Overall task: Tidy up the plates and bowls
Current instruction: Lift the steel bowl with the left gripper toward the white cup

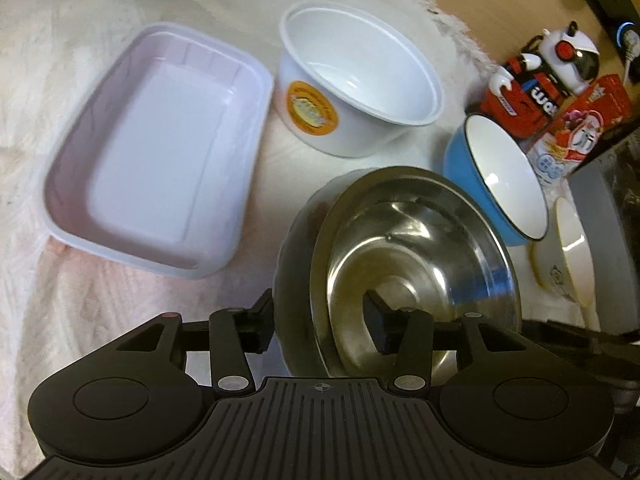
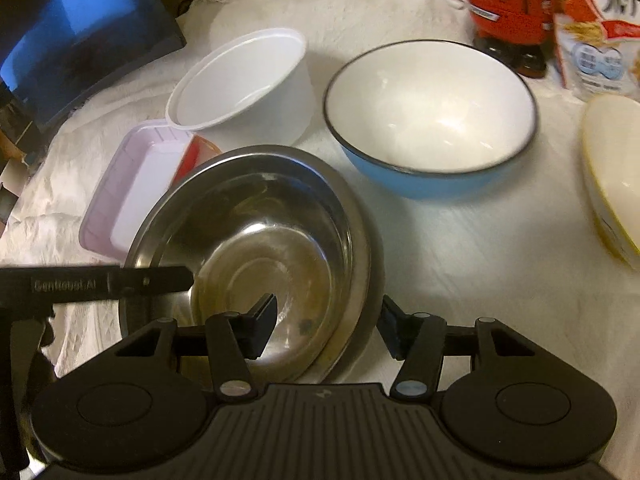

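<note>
A steel bowl (image 1: 416, 240) sits between both grippers. My left gripper (image 1: 320, 326) straddles its left rim, one finger outside and one inside, jaws open with a gap to the wall. My right gripper (image 2: 328, 326) straddles the opposite rim of the same steel bowl (image 2: 256, 248) the same way, jaws open. The left gripper's finger shows in the right wrist view (image 2: 160, 278). A white plastic bowl (image 1: 360, 80) with an orange label, a blue bowl with white inside (image 1: 500, 176) and a pale rectangular tray (image 1: 160, 152) stand behind it.
A cream dish (image 1: 572, 252) lies at the right, also in the right wrist view (image 2: 612, 172). A red toy figure (image 1: 536, 84) and a cereal packet (image 2: 592, 24) stand behind the blue bowl (image 2: 432, 120). A dark screen (image 2: 76, 36) is at back left. White cloth (image 2: 460, 264) covers the table.
</note>
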